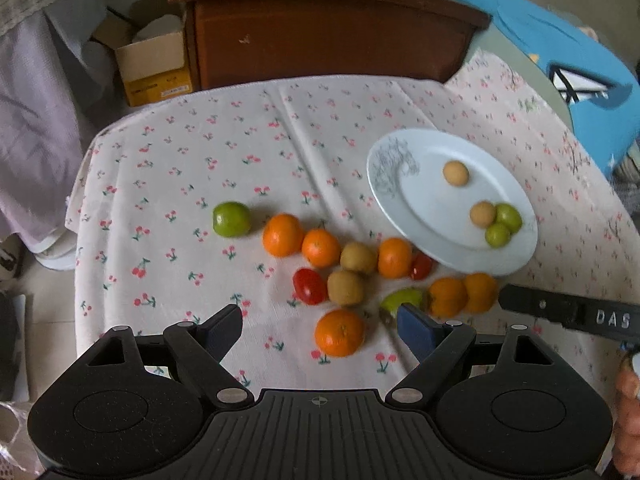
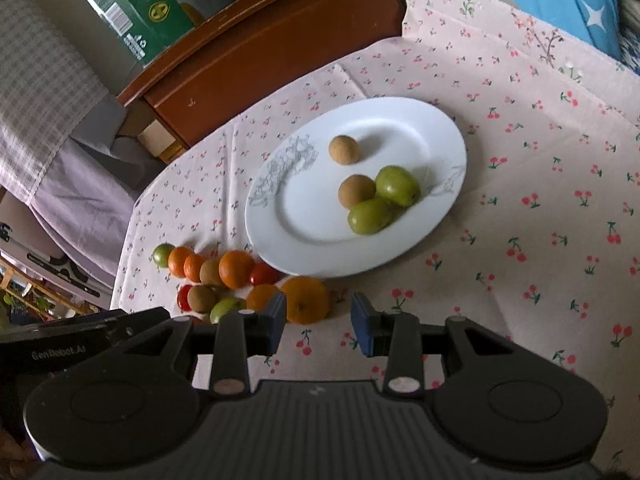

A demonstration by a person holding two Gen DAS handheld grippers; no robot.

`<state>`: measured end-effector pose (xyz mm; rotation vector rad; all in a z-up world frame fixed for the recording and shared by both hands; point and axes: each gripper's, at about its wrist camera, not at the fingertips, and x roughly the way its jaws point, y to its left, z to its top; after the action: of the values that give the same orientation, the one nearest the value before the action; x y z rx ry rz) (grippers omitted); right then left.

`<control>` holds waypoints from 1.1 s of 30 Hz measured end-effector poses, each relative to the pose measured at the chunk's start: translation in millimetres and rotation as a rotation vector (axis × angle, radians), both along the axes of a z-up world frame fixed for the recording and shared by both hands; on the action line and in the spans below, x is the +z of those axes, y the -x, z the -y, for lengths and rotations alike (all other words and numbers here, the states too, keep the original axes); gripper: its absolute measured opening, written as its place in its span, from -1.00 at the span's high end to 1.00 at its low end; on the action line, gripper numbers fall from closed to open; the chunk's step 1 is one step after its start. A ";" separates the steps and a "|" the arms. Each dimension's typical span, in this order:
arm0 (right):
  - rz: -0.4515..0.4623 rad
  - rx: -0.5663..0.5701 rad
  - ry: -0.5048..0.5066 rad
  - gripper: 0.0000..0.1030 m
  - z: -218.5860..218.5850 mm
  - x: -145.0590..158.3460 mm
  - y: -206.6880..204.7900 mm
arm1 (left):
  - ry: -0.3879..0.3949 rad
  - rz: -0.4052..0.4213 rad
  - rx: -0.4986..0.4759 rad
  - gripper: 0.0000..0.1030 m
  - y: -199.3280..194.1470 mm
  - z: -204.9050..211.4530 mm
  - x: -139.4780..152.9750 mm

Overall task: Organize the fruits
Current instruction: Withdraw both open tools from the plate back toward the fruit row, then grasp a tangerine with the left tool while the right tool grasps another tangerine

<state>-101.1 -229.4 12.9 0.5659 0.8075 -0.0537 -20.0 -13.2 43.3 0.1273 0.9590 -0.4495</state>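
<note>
My left tool [image 1: 320, 322] is wide open and empty above the nearest orange [image 1: 339, 332]; my right tool [image 2: 319, 322] is narrower, holding nothing, just short of another orange [image 2: 305, 299]. Most fruit lies loose in a cluster on the table [image 1: 180, 184]: oranges, kiwis, tomatoes, green ones. Farther off, the plate [image 2: 400, 120] holds only four pieces. Early stage, I'd judge, most sorting left.

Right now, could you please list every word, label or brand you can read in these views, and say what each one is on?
"DAS": on the black gripper body entering the left wrist view.
"GenRobot.AI": on the black gripper body in the right wrist view.
Green carton: round logos and barcode, unreadable.
Yellow box: label blurred.
</note>
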 end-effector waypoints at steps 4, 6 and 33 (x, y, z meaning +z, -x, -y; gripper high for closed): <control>-0.007 0.007 0.007 0.28 -3.1 -3.5 -3.2 | -0.031 0.029 -0.033 -0.67 4.7 4.5 -6.8; -0.009 0.010 -0.001 0.28 -4.0 -5.4 -4.8 | -0.043 0.037 -0.041 -0.67 5.4 6.0 -10.7; 0.017 0.032 0.037 0.36 -16.0 -13.7 -18.1 | -0.045 0.053 -0.131 0.22 9.8 11.2 -34.5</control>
<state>-83.0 -213.3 -0.8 0.5182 0.7973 -0.0343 -29.8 -24.4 8.8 0.2429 0.9122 -0.5431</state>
